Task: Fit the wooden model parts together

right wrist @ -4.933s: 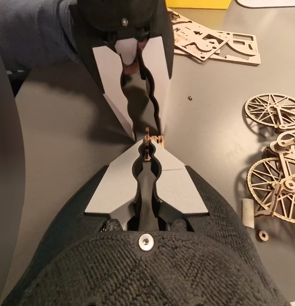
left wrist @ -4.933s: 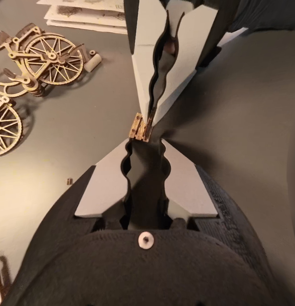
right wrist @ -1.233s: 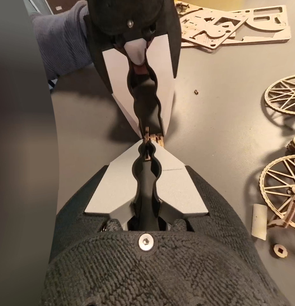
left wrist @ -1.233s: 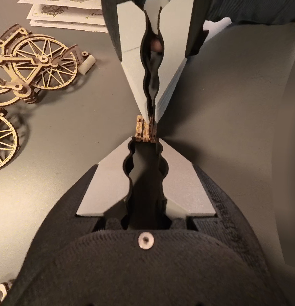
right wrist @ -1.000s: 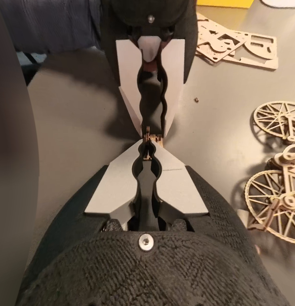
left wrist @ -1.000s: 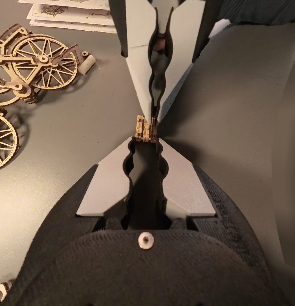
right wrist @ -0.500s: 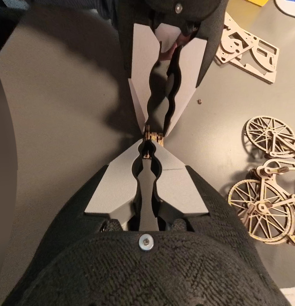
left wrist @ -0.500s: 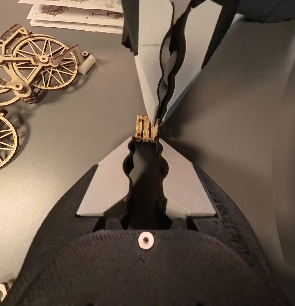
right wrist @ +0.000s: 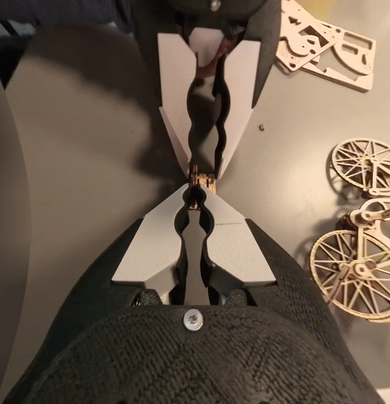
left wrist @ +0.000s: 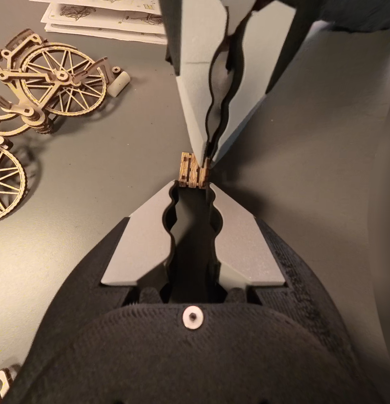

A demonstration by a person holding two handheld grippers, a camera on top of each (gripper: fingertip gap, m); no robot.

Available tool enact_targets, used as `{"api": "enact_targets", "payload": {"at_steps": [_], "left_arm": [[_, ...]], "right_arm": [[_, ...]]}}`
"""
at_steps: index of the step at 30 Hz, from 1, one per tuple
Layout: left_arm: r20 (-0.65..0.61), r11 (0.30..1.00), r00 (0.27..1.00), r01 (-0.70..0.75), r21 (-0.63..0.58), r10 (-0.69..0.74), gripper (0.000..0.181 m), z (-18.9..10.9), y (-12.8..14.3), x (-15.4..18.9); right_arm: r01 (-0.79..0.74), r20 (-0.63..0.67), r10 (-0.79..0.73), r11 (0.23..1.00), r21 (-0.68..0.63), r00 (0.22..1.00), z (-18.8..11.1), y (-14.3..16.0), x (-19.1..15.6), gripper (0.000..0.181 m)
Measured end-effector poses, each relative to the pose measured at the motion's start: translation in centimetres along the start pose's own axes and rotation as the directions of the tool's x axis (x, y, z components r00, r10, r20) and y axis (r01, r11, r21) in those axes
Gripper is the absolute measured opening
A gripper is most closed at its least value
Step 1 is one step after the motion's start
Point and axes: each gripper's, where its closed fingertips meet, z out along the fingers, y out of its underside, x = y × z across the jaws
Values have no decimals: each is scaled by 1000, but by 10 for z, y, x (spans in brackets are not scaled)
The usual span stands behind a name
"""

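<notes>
Small wooden block (left wrist: 192, 172), grain-patterned with dark slots, held off the table between the tips of both grippers. Thin wooden piece (right wrist: 194, 190), standing on edge, pushed against the block's end. Left gripper (left wrist: 193, 184) narrowed onto the block, fingertips pinching its two sides. Right gripper (right wrist: 194, 187) pressed nearly together, clamping the thin piece just behind its tips. Seen from the left gripper, right gripper (left wrist: 208, 156) coming in from straight ahead and tilted, tips meeting the far right corner of the block. Seen from the right gripper, left gripper (right wrist: 204, 172) pointing back from straight ahead, block (right wrist: 208, 182) lodged between its tips.

Farther out, grey table (left wrist: 102, 175) below both. Wooden bicycle model (left wrist: 47, 87) lying flat, ahead and left of the left gripper, a short white cylinder (left wrist: 119, 84) just beside its wheel. Stack of printed sheets (left wrist: 102, 19) beyond that. To the right of the right gripper, spoked wheels of the bicycle model (right wrist: 360, 240); ahead and right, punched-out wooden sheets (right wrist: 325, 59) and a tiny loose peg (right wrist: 261, 127).
</notes>
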Motion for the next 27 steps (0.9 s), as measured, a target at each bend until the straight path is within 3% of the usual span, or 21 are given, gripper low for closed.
{"api": "enact_targets", "payload": {"at_steps": [4,7,10,13,16,20,27], "left_arm": [[-1,1000,1000,-3,0,3,24,0,0,1],[-1,1000,1000,2,0,-2,24,0,0,0],[-1,1000,1000,1,0,-1,24,0,0,0],[2,1000,1000,7,1,-7,24,-1,0,1],[-51,997,997,64,50,-61,33,-10,-2,8],[-37,983,999,23,180,-17,24,-21,-19,12],[-16,995,1000,12,94,-10,2,-4,-16,12]], "right_arm": [[24,-25,-25,999,-27,999,0,1,-3,1],[-70,41,69,997,13,997,1,0,0,1],[-5,-14,4,999,-50,1000,1,2,-2,1],[-42,15,43,999,-23,999,0,1,-1,1],[-25,8,25,999,-28,1000,0,1,-1,1],[-27,10,27,999,-21,1000,0,1,-1,1],[-34,16,34,999,-6,999,0,1,-1,1]]}}
